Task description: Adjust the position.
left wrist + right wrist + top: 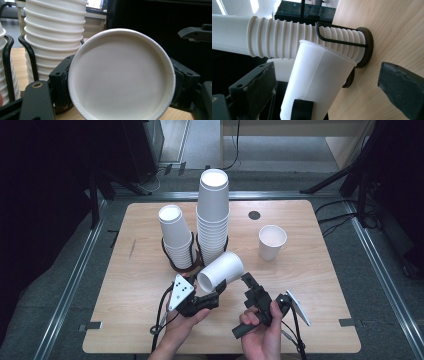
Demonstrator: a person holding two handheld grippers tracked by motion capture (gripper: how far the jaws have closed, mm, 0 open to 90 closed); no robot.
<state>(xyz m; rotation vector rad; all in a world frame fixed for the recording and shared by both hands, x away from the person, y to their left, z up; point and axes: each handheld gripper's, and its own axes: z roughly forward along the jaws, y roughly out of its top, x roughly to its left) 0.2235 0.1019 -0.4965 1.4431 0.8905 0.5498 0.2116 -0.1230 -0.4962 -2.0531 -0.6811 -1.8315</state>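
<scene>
A white paper cup (221,270) hangs tilted over the table's near middle, its base end toward me. My left gripper (214,288) is shut on it near that base. In the left gripper view the cup's recessed bottom (120,80) sits between the two black fingers (61,82), which press on both its sides. My right gripper (255,287) is just right of the cup and points at it. In the right gripper view its pads (262,77) stand wide apart and open, and the cup's side wall (319,82) is between and ahead of them, untouched.
A tall stack of cups (213,215) and a shorter stack (176,237) stand in black wire holders (181,266) just behind the held cup. A single upright cup (272,241) stands at the right. The wooden table (135,290) has bare room at the left and front.
</scene>
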